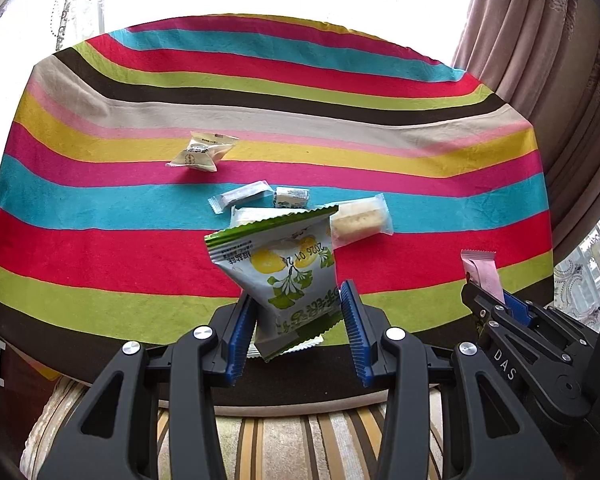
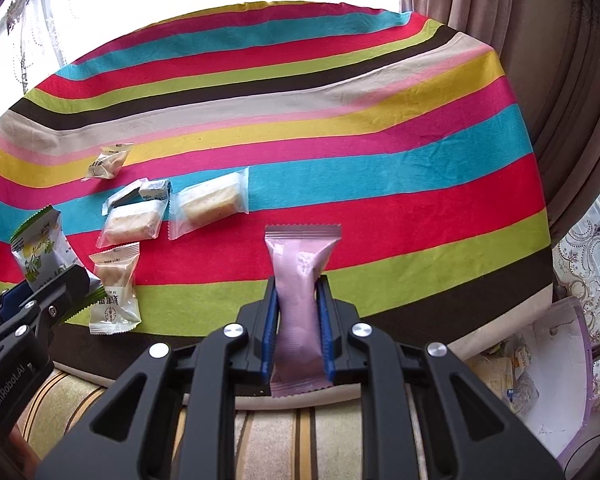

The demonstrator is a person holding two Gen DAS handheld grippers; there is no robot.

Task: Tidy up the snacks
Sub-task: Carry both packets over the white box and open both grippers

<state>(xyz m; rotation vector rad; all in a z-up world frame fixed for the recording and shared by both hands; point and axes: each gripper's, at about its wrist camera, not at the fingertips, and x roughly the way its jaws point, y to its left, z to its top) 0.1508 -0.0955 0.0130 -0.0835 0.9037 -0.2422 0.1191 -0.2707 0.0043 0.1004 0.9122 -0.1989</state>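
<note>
**Both tools loaded above striped table**

The left tool [image 1: 300, 320] was clamped on a green-and-white snack bag [image 1: 284, 272], held at lower centre of its frame. The right tool [image 2: 298, 320] was clenched on a pink wrapped bar [image 2: 300, 300], upright at centre of its view. On the striped table [image 2: 380, 140], at left of the right view, two clear-wrapped cakes [image 2: 210, 202], a small wrapped candy [image 2: 155, 189] and two white packets [image 2: 114, 292] lay near one another.

Striped tablecloth [image 1: 140, 248] with brownish curtains [image 2: 500, 40] and a striped cushion [image 2: 284, 440] nearby
</note>
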